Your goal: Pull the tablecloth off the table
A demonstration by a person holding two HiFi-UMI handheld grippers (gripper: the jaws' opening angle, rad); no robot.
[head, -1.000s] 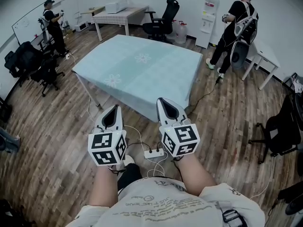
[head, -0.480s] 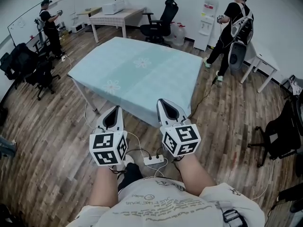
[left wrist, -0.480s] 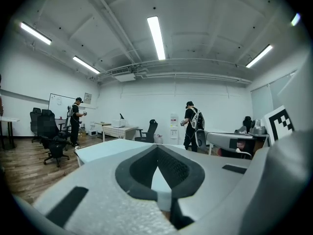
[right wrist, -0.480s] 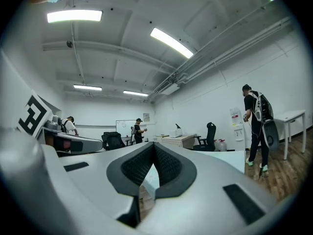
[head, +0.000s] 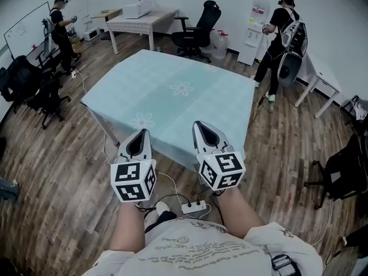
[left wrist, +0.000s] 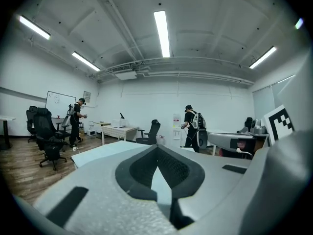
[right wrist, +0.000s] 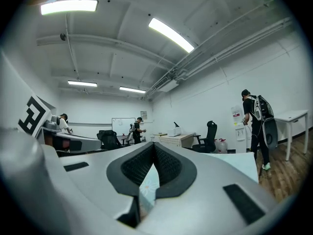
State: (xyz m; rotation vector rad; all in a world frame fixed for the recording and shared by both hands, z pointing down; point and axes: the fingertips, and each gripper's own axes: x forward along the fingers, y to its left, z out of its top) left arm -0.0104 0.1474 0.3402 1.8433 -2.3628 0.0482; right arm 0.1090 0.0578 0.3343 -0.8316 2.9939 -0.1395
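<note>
Pale-blue tablecloth (head: 178, 99) over table (head: 103, 125)

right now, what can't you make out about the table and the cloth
- Surface under the tablecloth: in the head view the cloth covers it entirely.
- Cloth's near edge: in the head view it is partly behind the left gripper and the right gripper, so contact cannot be told.
- Both gripper views: each gripper's own body blocks most of the cloth.
- Whiteboard writing: too small in the head view.

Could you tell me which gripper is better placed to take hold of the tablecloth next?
Right, only slightly. In the head view the right gripper overlaps the tablecloth near its closest corner; the left gripper reaches just its hanging edge. Both are shut and empty, so either must open.
</note>
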